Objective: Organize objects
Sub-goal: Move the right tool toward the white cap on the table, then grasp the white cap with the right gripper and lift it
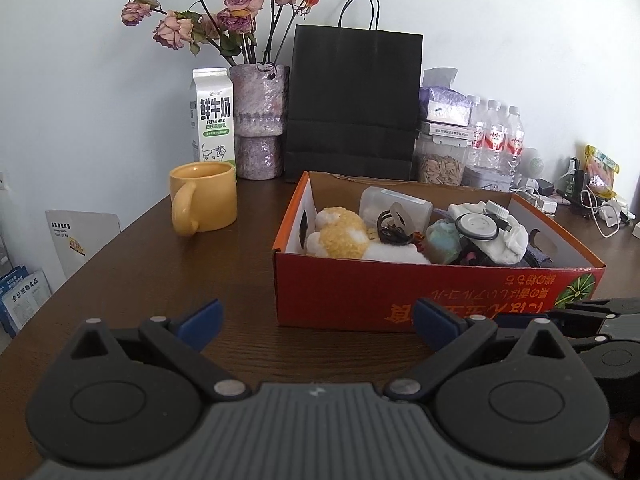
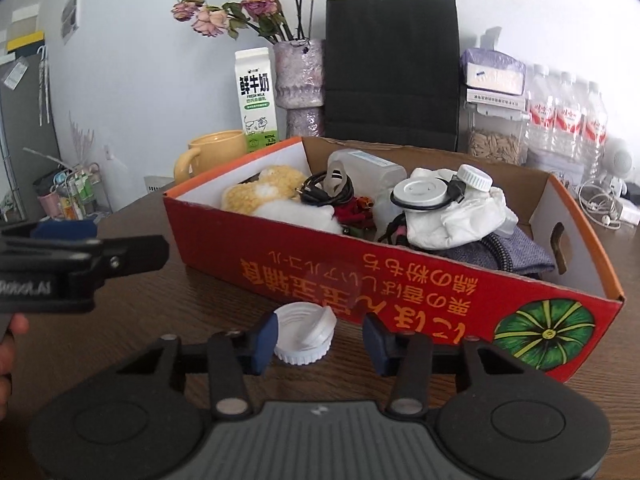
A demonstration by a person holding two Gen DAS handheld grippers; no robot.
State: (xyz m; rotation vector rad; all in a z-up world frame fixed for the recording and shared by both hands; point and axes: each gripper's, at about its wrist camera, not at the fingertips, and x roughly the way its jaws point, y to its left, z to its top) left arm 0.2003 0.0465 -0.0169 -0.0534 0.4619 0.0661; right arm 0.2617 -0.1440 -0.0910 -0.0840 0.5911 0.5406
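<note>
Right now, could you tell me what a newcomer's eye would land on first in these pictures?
The red cardboard box in the middle of the dark wooden table, heaped with odds and ends. Behind it, a black paper bag and wilted roses stand against the wall. Near the camera, a white cap lies between the right gripper pads.

the left gripper [image 1: 318, 322] and right gripper [image 2: 318, 338] look alike: a ribbed grey housing, two round black discs, black linkage arms joined by silver pins, and dark blue pads [image 1: 202, 318] on the fingertips. seen from the side at the left of the right view, one black finger carries white lettering.
</note>
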